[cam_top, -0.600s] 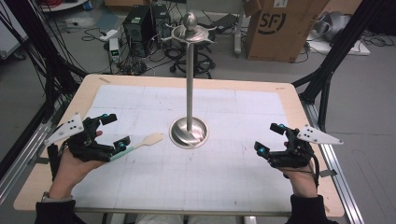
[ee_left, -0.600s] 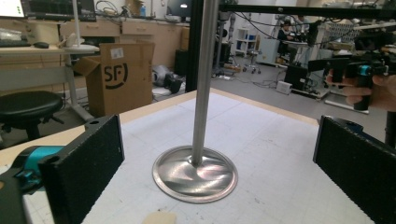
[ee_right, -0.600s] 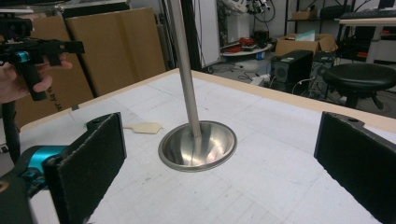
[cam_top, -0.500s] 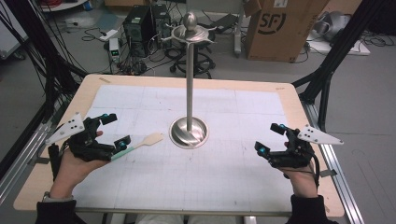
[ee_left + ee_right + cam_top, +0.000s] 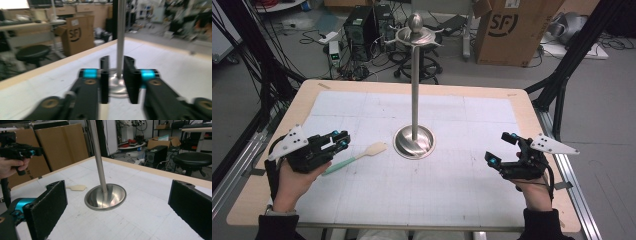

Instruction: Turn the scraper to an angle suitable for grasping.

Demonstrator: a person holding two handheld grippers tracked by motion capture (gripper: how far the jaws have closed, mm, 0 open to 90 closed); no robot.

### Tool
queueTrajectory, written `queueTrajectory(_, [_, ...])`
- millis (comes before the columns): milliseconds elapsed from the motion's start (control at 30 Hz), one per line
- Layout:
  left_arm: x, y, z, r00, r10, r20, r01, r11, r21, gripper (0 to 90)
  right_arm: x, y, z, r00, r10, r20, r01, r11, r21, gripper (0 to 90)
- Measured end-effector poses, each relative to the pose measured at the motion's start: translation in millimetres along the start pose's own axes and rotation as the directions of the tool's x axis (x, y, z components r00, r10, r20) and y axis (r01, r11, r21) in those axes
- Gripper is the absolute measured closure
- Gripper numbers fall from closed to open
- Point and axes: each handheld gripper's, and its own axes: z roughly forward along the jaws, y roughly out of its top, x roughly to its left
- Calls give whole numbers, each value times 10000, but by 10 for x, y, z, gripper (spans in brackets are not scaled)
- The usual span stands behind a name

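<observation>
- Hovering above the table [image 5: 532,115] in the person's left hand, left gripper [image 5: 339,141] with jaws drawn nearly together, a slim gap between them and nothing gripped; seemingly lined up for a reach down.
- Lying flat on the table just under and ahead of the left gripper's tips: spatula [image 5: 357,156], green handle running back beneath the tool toward the hand, pale blade pointing onward to the stand. Probably left there for pickup by the handle.
- Beyond the left gripper's tips, straight down its line of sight: stand [image 5: 414,90], a tall metal pole on a round dished base [image 5: 414,142], hooks at the top. Likely the place for hanging the spatula.
- Held low and idle well apart from the spatula, right gripper [image 5: 502,148] with jaws spread wide and empty, also facing the stand's base; apparently waiting.
- Nothing between the left gripper and the spatula. Pole closest ahead, so a risk of knocking it during any lift toward the hooks.
- Far past both tools, off the table: cardboard box [image 5: 512,30], computer tower [image 5: 362,25], cables on the floor; no hindrance.
</observation>
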Motion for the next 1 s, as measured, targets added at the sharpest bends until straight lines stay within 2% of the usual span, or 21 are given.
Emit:
queueTrajectory(33, [-22, -43, -11, 9993, 346, -159, -348, 9994, -90, 884, -2, 1, -1, 10000, -2, 8, 2, 10000, -14, 11])
queueTrajectory(67, [-22, -43, -11, 9993, 346, -159, -348, 9994, -90, 896, -2, 1, -1, 10000, -2, 8, 2, 10000, -14, 11])
queueTrajectory(200, [-3, -111, 12, 10000, -21, -33, 23, 9989, 461, 898, -12, 4, 2, 10000, 19, -10, -19, 10000, -40, 11])
queueTrajectory(333, [48, -214, 20, 9994, -260, -221, 283, 9932, 1126, 898, -22, 7, 29, 10000, 19, -66, -19, 10000, -11, 12])
queueTrajectory(367, [66, -250, 11, 9991, -261, -334, 300, 9919, 1236, 898, -22, 7, 29, 10000, 19, -66, -19, 10000, -11, 12])
queueTrajectory(400, [105, -328, -20, 9952, -253, -947, 384, 9896, 1389, 896, -27, 4, 54, 9999, 49, -98, -49, 10000, 29, 11])
queueTrajectory(433, [105, -328, -20, 9952, -253, -947, 384, 9896, 1389, 895, -31, 2, 61, 10000, 16, -80, -15, 10000, 63, 11])
queueTrajectory(467, [131, -369, -40, 9912, -392, -1263, 578, 9874, 1473, 895, -31, -1, 75, 10000, 6, -25, -5, 9999, 121, 11])
queueTrajectory(500, [165, -415, -59, 9885, -566, -1404, 783, 9849, 1545, 895, -33, -4, 89, 10000, -63, 45, 62, 9997, 221, 11])
queueTrajectory(533, [190, -464, -75, 9863, -751, -1470, 997, 9807, 1679, 895, -30, -8, 103, 10000, -53, 26, 52, 9995, 305, 11])
queueTrajectory(567, [222, -561, -97, 9842, -910, -1522, 1220, 9704, 2086, 895, -29, -11, 122, 10000, -79, 4, 78, 9993, 363, 11])
queueTrajectory(600, [222, -561, -97, 9842, -910, -1522, 1220, 9704, 2086, 895, -27, -12, 131, 10000, -70, -45, 71, 9992, 398, 11])
queueTrajectory(633, [225, -644, -98, 9824, -1088, -1521, 1468, 9526, 2665, 895, -29, -11, 144, 9999, -109, -61, 112, 9991, 406, 11])
queueTrajectory(667, [225, -644, -98, 9824, -1088, -1521, 1468, 9526, 2665, 895, -29, -11, 144, 9999, -109, -61, 112, 9991, 406, 11])
queueTrajectory(700, [232, -681, -91, 9760, -1447, -1624, 1896, 9320, 3089, 894, -30, -9, 165, 9999, -114, -92, 118, 9991, 412, 11])
queueTrajectory(733, [232, -698, -83, 9698, -1713, -1738, 2213, 9174, 3309, 894, -29, -8, 169, 9999, -80, -98, 84, 9990, 429, 11])
queueTrajectory(767, [227, -722, -74, 9673, -1793, -1793, 2329, 9081, 3479, 894, -31, -8, 175, 9999, -86, -103, 90, 9991, 423, 11])
queueTrajectory(867, [199, -783, -48, 9737, -1718, -1494, 2170, 8991, 3801, 896, -36, -8, 183, 9999, -55, -99, 59, 9990, 443, 11])
queueTrajectory(1000, [161, -823, -18, 9795, -1572, -1259, 1955, 8926, 4062, 896, -42, -7, 177, 10000, 2, -97, 2, 9991, 417, 11])
